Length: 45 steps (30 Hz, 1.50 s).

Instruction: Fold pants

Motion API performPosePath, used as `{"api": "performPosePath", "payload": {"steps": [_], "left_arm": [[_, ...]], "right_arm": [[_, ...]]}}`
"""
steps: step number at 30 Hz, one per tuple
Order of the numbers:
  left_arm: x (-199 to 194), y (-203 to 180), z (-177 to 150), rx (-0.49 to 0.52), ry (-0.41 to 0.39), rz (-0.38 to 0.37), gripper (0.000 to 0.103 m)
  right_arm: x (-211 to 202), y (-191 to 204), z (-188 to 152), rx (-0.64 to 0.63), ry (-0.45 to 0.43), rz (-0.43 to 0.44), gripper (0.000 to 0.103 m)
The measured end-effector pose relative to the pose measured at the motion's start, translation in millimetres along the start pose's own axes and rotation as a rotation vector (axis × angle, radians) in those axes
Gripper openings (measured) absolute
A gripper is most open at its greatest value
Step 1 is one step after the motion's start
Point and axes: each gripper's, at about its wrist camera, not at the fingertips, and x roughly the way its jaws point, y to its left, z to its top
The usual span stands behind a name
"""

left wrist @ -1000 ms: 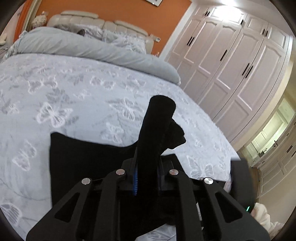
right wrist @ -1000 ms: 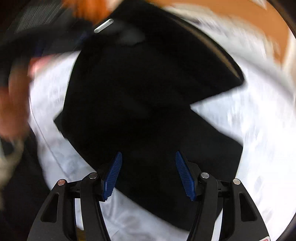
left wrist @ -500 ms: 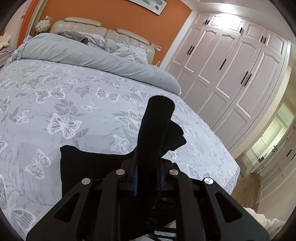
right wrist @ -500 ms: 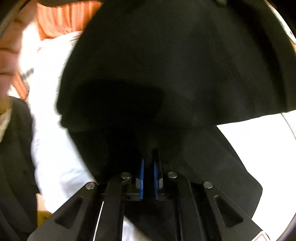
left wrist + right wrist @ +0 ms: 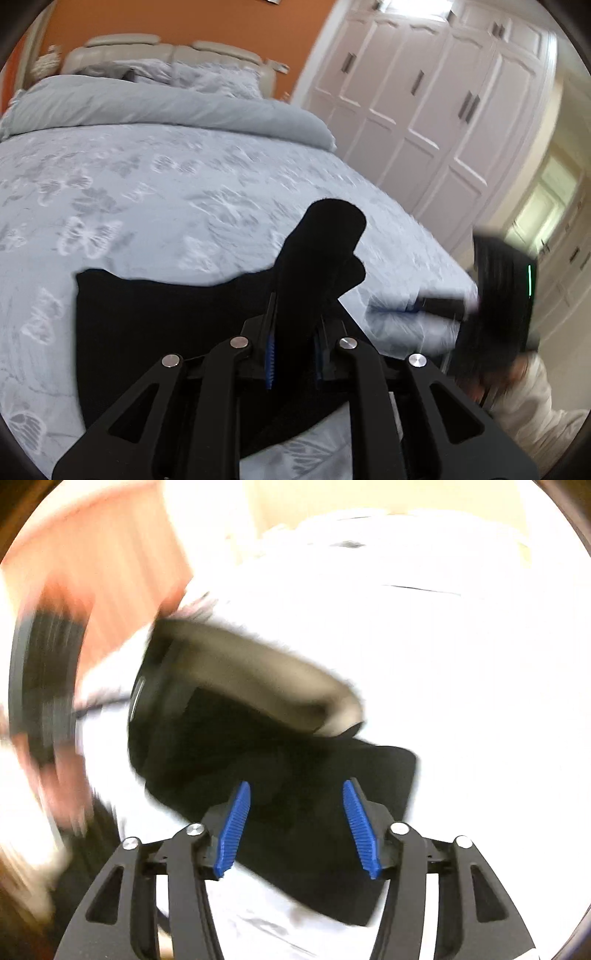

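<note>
Black pants (image 5: 147, 317) lie on the butterfly-print bed cover. My left gripper (image 5: 295, 354) is shut on a bunched fold of the pants, which sticks up between its blue pads. In the blurred right wrist view the pants (image 5: 332, 834) lie below my right gripper (image 5: 297, 827), whose blue pads stand wide apart with nothing between them. The right gripper also shows as a dark blur at the right of the left wrist view (image 5: 498, 306).
The bed (image 5: 184, 177) has a folded grey duvet (image 5: 166, 107) and pillows at its head. White wardrobe doors (image 5: 424, 92) stand to the right of the bed. The bed's edge runs close to my right gripper. A person's pale sleeve (image 5: 528, 402) is at lower right.
My right gripper was shut on the pants half a second ago; it has opened and pulled back. The left gripper stays shut on its fold and has dropped lower.
</note>
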Motion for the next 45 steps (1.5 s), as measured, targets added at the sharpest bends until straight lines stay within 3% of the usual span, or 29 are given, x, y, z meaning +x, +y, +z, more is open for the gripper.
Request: {"api": "performPosePath", "payload": {"steps": [3,5,7,8,9,11,12,14,16,20,21,22,23,29,30,31,32,33,34,35,37,39,41,42,44,45], "left_arm": [[40.2,-21.7,-28.8,0.03,0.132,-0.005,0.03],[59.0,-35.0,-46.5,0.087,0.234,0.046,0.032],[53.9,-45.4,-56.3,0.157,0.232,0.092,0.035],[42.0,-46.2,-56.5,0.159,0.199,0.079,0.045],[32.9,-44.7,-55.6,0.141,0.178,0.045,0.072],[3.6,-36.7,-52.9,0.062,0.088,-0.087,0.098],[-15.1,-32.0,-53.1,0.028,0.021,-0.139,0.098],[-30.4,-28.1,-51.2,0.041,-0.011,-0.156,0.098],[-35.8,-25.7,-49.5,0.075,-0.033,-0.083,0.098],[-32.7,-3.9,-49.1,0.065,-0.019,0.074,0.098],[-32.6,-0.3,-47.8,0.066,-0.024,0.1,0.098],[-33.6,3.4,-47.1,0.07,-0.032,0.138,0.098],[-35.2,6.9,-46.2,0.081,-0.041,0.192,0.098],[-57.8,27.7,-44.2,0.043,-0.112,0.277,0.098],[-57.5,31.1,-45.6,0.035,-0.11,0.289,0.098],[-57.1,35.7,-47.0,0.029,-0.106,0.301,0.098],[-55.9,38.4,-48.5,0.028,-0.1,0.316,0.098],[-53.2,43.9,-51.0,0.025,-0.089,0.354,0.098],[-50.9,48.1,-52.9,0.023,-0.079,0.379,0.098],[-49.4,52.6,-54.1,0.024,-0.071,0.403,0.098],[-52.8,65.5,-54.1,-0.008,-0.067,0.455,0.098],[-58.4,82.3,-52.6,-0.087,-0.075,0.464,0.098],[-62.0,93.0,-51.2,-0.146,-0.084,0.462,0.098],[-62.4,97.1,-51.3,-0.167,-0.083,0.474,0.098],[-59.8,99.3,-51.0,-0.17,-0.07,0.505,0.098],[-57.6,99.9,-50.8,-0.164,-0.061,0.535,0.098]], "right_arm": [[-6.3,-48.9,5.2,0.253,-0.012,0.061,0.062],[6.8,-59.9,2.7,0.321,0.034,0.083,0.062],[26.0,-54.2,0.7,0.324,0.095,0.076,0.062],[31.5,-53.2,3.9,0.319,0.12,0.085,0.062],[39.3,-52.1,2.0,0.316,0.154,0.107,0.063],[50.2,-55.3,-8.7,0.317,0.196,0.156,0.063],[52.9,-59.7,-14.0,0.323,0.21,0.179,0.064],[70.3,-54.0,-15.8,0.359,0.237,0.243,0.068],[70.1,-49.7,-26.0,0.401,0.259,0.255,0.076],[83.6,-37.0,-22.9,0.385,0.289,0.209,0.081],[85.5,-30.9,-20.8,0.37,0.277,0.192,0.076],[84.4,-24.0,-18.7,0.346,0.244,0.16,0.035],[80.2,-17.4,-17.9,0.307,0.235,0.154,0.015],[16.7,3.8,11.0,0.184,0.06,0.16,0.008],[15.6,-1.6,10.3,0.166,0.066,0.107,0.01],[25.5,-15.2,4.7,0.147,0.12,-0.041,0.01],[36.3,-28.7,-2.5,0.16,0.183,-0.162,0.02],[49.8,-45.2,-10.9,0.203,0.265,-0.275,0.02],[53.6,-54.6,-15.6,0.247,0.295,-0.282,0.02],[44.1,-60.2,-17.5,0.306,0.261,-0.203,0.02],[13.9,-51.0,-13.7,0.291,0.145,-0.105,0.026],[-8.1,-32.6,-10.5,0.243,0.052,-0.033,0.078],[-8.9,-15.9,-11.5,0.208,0.048,0.019,0.083],[2.8,-8.2,-13.5,0.182,0.1,0.02,0.081],[28.5,0.4,-22.6,0.145,0.196,-0.031,0.054],[41.1,2.9,-27.7,0.134,0.248,-0.068,0.028]]}}
